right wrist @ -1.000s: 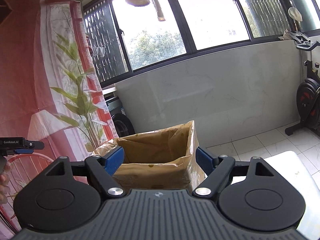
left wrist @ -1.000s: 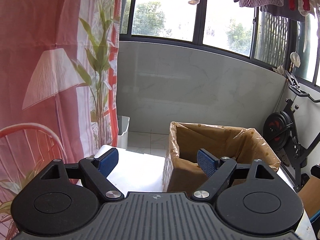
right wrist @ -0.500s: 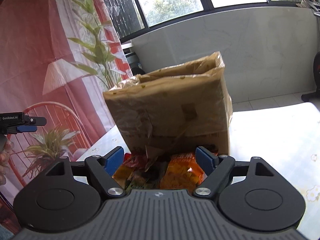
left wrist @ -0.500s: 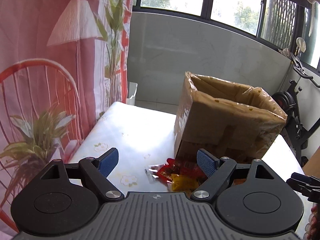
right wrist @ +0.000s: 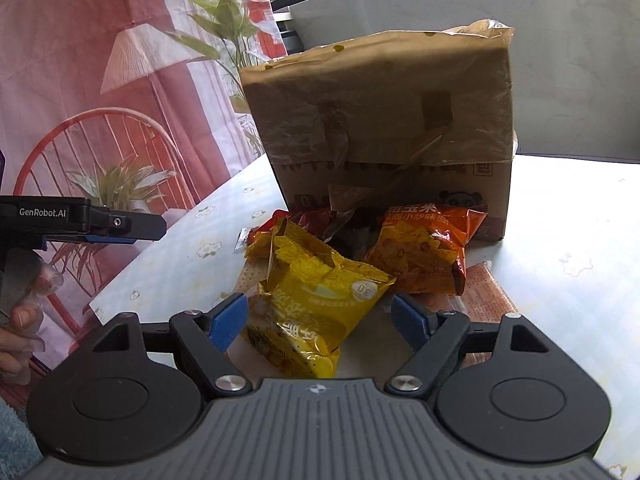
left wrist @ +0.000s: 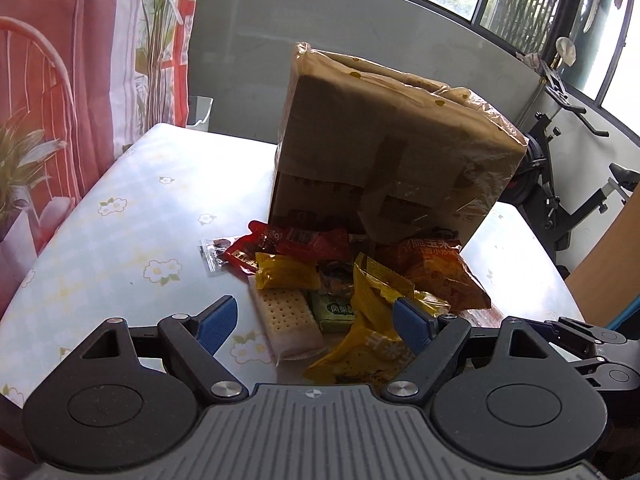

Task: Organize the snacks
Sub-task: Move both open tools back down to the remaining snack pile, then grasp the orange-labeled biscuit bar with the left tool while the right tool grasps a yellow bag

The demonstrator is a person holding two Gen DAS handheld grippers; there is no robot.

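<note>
A pile of snack packets lies on the table in front of a brown cardboard box (left wrist: 392, 152) (right wrist: 384, 128) lined with plastic. It holds a cracker pack (left wrist: 286, 320), a green packet (left wrist: 334, 312), red packets (left wrist: 288, 242), a yellow bag (left wrist: 372, 332) (right wrist: 316, 300) and an orange chip bag (left wrist: 436, 268) (right wrist: 420, 252). My left gripper (left wrist: 316, 326) hovers open above the cracker pack, holding nothing. My right gripper (right wrist: 320, 320) is open with the yellow bag lying between its fingers, pads apart from it.
The table (left wrist: 120, 232) has a pale floral cloth and a rounded front edge. A red printed curtain (left wrist: 60, 80) hangs to the left. An exercise bike (left wrist: 568, 184) stands behind on the right. A person's hand (right wrist: 20, 320) holds the left gripper.
Both grippers have dropped and tilted down. The views swung from the window and the box's open top to the snack pile on the table. The jaws have kept their width.
</note>
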